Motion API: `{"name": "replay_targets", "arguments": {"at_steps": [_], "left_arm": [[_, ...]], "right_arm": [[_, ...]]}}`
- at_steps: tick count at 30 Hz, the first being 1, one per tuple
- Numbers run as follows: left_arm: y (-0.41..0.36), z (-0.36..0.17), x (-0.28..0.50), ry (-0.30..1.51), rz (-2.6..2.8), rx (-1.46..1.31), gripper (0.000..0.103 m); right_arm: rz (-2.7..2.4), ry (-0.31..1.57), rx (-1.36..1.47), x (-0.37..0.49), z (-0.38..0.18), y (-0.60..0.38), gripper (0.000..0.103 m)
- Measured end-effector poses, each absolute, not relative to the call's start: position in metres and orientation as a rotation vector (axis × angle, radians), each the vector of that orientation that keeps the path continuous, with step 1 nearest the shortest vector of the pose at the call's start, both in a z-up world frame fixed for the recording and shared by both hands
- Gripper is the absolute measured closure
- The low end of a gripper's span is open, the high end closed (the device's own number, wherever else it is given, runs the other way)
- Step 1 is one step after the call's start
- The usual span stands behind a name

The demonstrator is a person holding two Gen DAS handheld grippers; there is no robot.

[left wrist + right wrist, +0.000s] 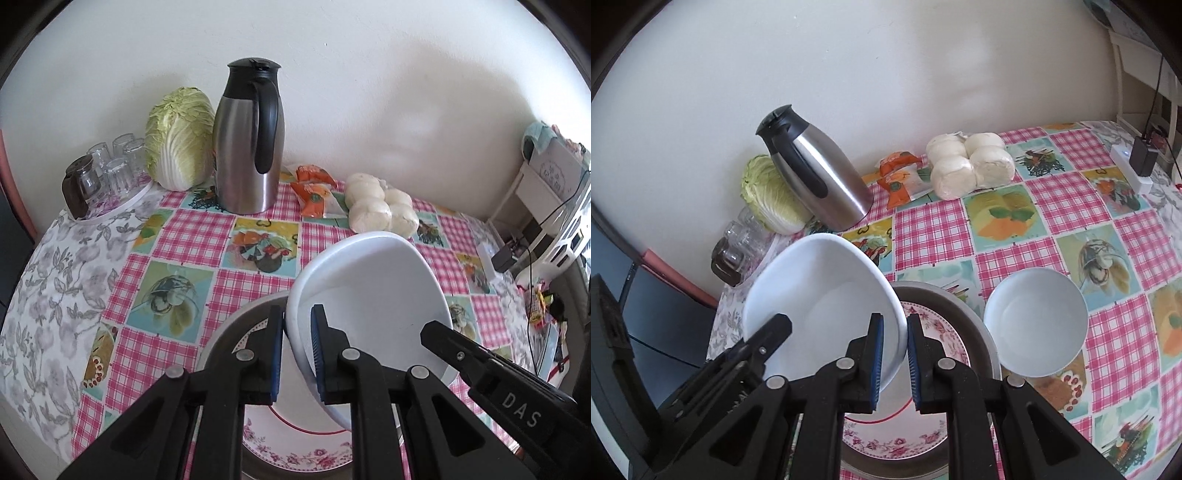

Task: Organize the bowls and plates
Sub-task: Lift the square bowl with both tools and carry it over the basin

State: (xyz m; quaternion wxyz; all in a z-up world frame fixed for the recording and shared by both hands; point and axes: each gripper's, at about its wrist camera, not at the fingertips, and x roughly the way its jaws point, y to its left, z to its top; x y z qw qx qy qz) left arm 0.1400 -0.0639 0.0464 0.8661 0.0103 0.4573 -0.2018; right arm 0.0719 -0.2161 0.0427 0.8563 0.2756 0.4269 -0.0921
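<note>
- Closest to my left camera, the left gripper (pixel 298 345) pinches the rim of the big white bowl (pixel 373 295): one blue pad is outside the wall and the other is inside, with only the wall between them.
- From the right camera I see the right gripper (pixel 895 354) clamped on the opposite edge of the same big white bowl (pixel 827 302), its jaws narrow with the rim between the pads.
- So both of my grippers hold this one bowl, and it hangs tilted above the table.
- Under the bowl lies a floral plate (pixel 905 439) with pink flowers and a red ring. It sits inside a grey metal dish (pixel 975 325); in the left view the floral plate (pixel 295 450) and the grey metal dish (pixel 236 317) show below my fingers.
- A small white bowl (pixel 1034 321) stands upright on the tablecloth (pixel 1027 225), just beside the metal dish on its right side. It is not touched by any gripper.
- Further back near the wall I see a steel thermos jug (pixel 249 147), a napa cabbage (pixel 181 138) to its left, and upturned glasses (pixel 110 170) on a small tray.
- Right of the jug are orange packets (pixel 314 190) and a bag of white buns (pixel 380 206), touching each other.
</note>
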Motion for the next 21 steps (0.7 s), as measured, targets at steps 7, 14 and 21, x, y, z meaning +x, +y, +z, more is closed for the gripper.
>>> {"name": "replay_targets", "arguments": {"at_steps": [7, 14, 21], "left_arm": [[-0.065, 0.044, 0.138, 0.968, -0.379, 0.038, 0.088], [-0.062, 0.040, 0.139, 0.984, -0.350, 0.036, 0.088], [-0.064, 0.030, 0.138, 1.017, -0.328, 0.057, 0.087]], "right_arm": [[-0.164, 0.914, 0.588, 0.067, 0.036, -0.216, 0.087], [-0.126, 0.932, 0.590, 0.065, 0.032, -0.209, 0.087], [-0.123, 0.953, 0.582, 0.066, 0.028, -0.206, 0.087]]}}
